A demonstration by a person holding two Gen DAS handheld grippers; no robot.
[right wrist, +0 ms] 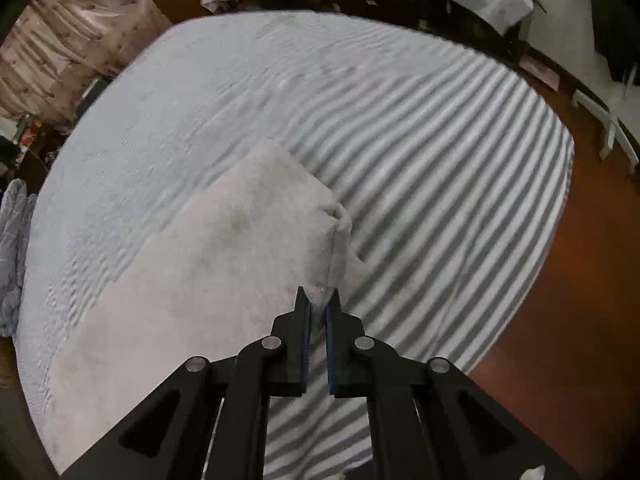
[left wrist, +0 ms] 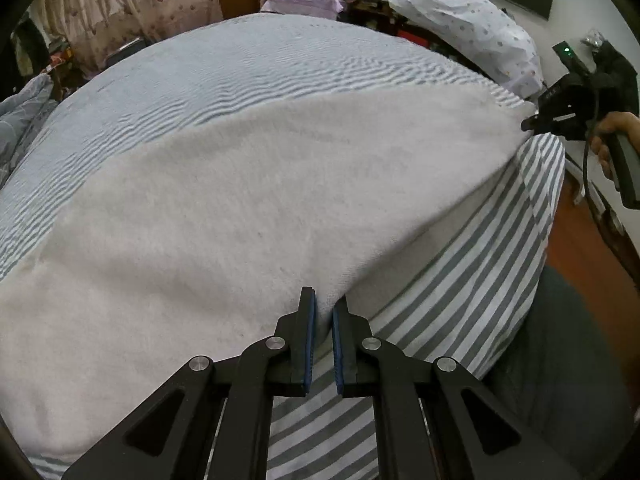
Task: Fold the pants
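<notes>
The light grey pants (left wrist: 224, 208) lie stretched across a bed with a grey-and-white striped sheet (left wrist: 472, 280). My left gripper (left wrist: 324, 300) is shut on the near edge of the pants. My right gripper (left wrist: 528, 124) shows at the right of the left wrist view, pinching the far end of the pants. In the right wrist view the right gripper (right wrist: 318, 298) is shut on a corner of the pants (right wrist: 224, 264), which hangs slightly lifted and runs away to the lower left over the sheet (right wrist: 440, 168).
The bed's right edge drops to a brown wooden floor (right wrist: 560, 340). A pile of patterned bedding (left wrist: 460, 20) and clutter lies beyond the bed. A pink curtain (left wrist: 120, 4) hangs at the back left. A dark round object (left wrist: 568, 360) sits by the bed.
</notes>
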